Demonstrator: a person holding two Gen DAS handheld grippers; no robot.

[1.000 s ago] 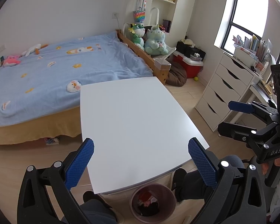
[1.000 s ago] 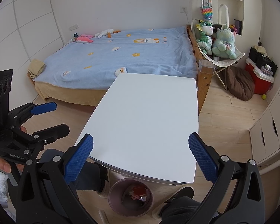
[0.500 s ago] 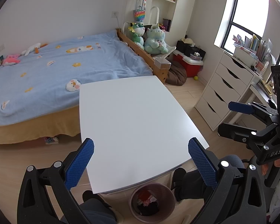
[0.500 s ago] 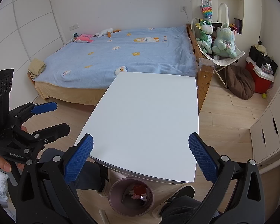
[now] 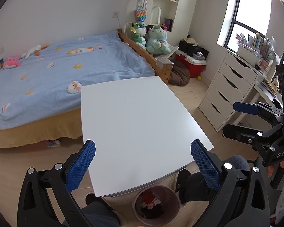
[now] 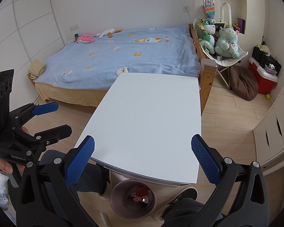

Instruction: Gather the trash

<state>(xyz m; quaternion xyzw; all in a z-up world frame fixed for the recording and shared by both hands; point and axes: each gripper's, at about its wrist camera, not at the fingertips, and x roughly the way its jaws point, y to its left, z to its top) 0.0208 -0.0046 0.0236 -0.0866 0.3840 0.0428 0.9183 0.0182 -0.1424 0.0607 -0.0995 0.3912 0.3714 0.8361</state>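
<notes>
A round mauve trash bin stands on the floor under the near edge of a bare white table; it holds several bits of trash. The bin also shows in the right wrist view. My left gripper is open and empty, held above the table's near edge. My right gripper is open and empty, held over the same edge. Each gripper shows in the other's view: the right one and the left one, both open.
A bed with a blue blanket lies behind the table. A white drawer unit stands on the right. Plush toys, a brown cushion and a red cooler sit beyond. The person's legs and shoes flank the bin.
Both views have shifted very slightly; the table and bin stay in place. Both grippers stay open and empty.
</notes>
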